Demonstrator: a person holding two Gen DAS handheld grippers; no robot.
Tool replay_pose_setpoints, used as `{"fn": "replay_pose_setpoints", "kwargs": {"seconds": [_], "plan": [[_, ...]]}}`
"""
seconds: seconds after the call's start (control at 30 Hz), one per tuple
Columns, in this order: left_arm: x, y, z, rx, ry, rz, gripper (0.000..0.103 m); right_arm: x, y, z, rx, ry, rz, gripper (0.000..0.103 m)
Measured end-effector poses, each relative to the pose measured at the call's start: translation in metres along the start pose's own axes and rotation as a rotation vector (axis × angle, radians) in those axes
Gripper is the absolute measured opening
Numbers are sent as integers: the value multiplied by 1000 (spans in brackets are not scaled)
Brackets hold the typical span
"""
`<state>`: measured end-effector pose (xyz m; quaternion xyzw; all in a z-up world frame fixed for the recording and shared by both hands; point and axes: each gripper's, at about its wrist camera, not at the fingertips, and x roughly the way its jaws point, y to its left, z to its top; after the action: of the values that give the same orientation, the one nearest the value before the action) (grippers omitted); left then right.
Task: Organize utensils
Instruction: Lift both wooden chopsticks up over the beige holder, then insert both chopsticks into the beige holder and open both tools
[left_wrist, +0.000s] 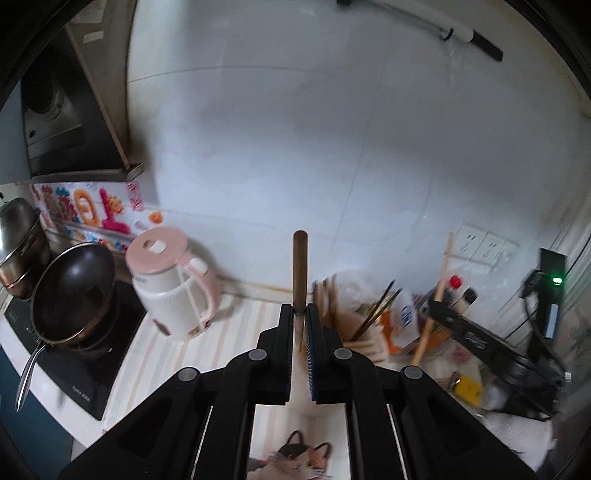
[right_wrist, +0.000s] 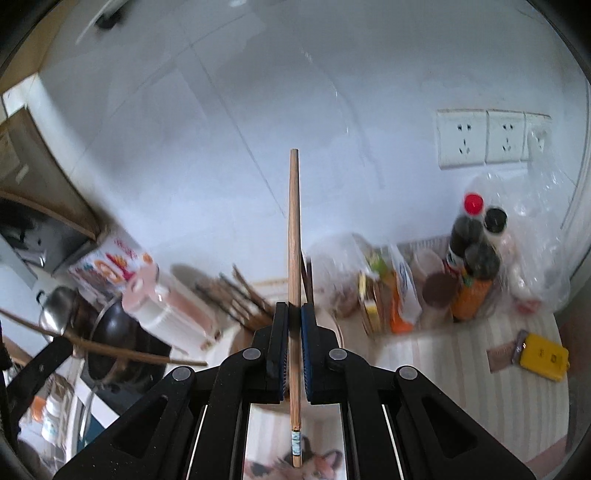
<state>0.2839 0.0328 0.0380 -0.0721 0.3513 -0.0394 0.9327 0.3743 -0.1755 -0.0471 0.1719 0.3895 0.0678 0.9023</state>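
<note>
Nearest, bottom centre of both views: each gripper pinches one chopstick, jaws pressed onto the wood. Left gripper (left_wrist: 300, 314) grips the dark chopstick (left_wrist: 300, 266) near its thin tip; the tip pokes back btwn the jaws, thick rounded end up toward mid-frame. Right gripper (right_wrist: 294, 314) grips the light chopstick (right_wrist: 294, 229) further along its length; banded butt end hangs low at bottom centre, plain end up past mid-frame. Both long axes run near vertical in frame, in line w/ the fingers.

Just beyond, centre: holder w/ more chopsticks (left_wrist: 376, 310) leaning out, blurred. Kettle (left_wrist: 170, 280) left of centre, wok (left_wrist: 74, 291) far left, bottles (right_wrist: 474, 258) at right.

Likely step: drop the sticks into the holder. Do it well: keep the pinch firm, esp. the left's short hold near the tip, which could pivot; bring each stick over the holder mouth, tilt it end-down, clear the leaning sticks, release only once it's inside.
</note>
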Motion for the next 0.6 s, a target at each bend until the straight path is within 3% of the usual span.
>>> {"fn": "replay_pose_setpoints", "kwargs": {"seconds": [0.27, 0.6], "plan": [[35, -29, 22, 30, 56, -33, 4, 22, -7, 44, 68, -92, 15, 7], [113, -30, 11, 14, 210, 19, 4, 59, -16, 52, 91, -209, 41, 7]]}}
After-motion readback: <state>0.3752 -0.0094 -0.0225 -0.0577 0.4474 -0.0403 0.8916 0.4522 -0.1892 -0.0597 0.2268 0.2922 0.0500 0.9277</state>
